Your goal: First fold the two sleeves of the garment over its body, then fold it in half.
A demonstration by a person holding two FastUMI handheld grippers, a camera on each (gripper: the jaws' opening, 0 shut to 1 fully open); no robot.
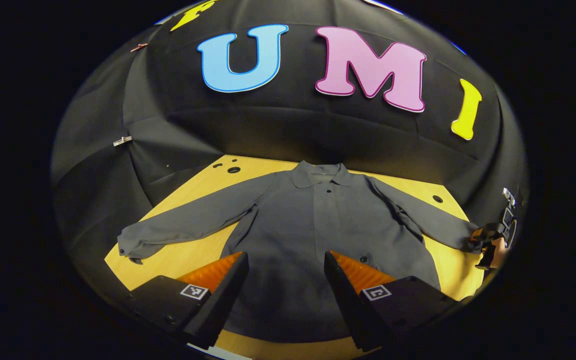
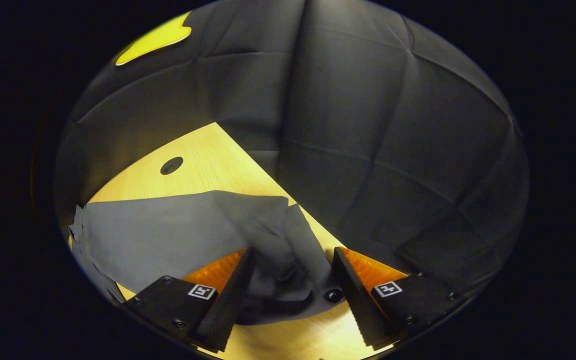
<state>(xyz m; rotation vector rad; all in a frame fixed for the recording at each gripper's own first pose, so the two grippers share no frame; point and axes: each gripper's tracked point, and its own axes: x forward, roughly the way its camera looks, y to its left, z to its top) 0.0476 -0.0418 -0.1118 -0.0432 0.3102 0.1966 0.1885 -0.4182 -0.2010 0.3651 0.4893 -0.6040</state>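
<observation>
Right gripper view: sleeve cuff (image 2: 288, 260) between spread fingers (image 2: 228, 295), near table edge (image 2: 288, 200).

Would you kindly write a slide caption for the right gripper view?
Open right gripper straddles the bunched cuff of the grey garment's sleeve on the wooden table.

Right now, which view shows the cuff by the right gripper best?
Right gripper view: the cuff lies bunched between its open fingers, button visible. Left gripper view shows that cuff small at the edge, beside the right gripper.
</observation>
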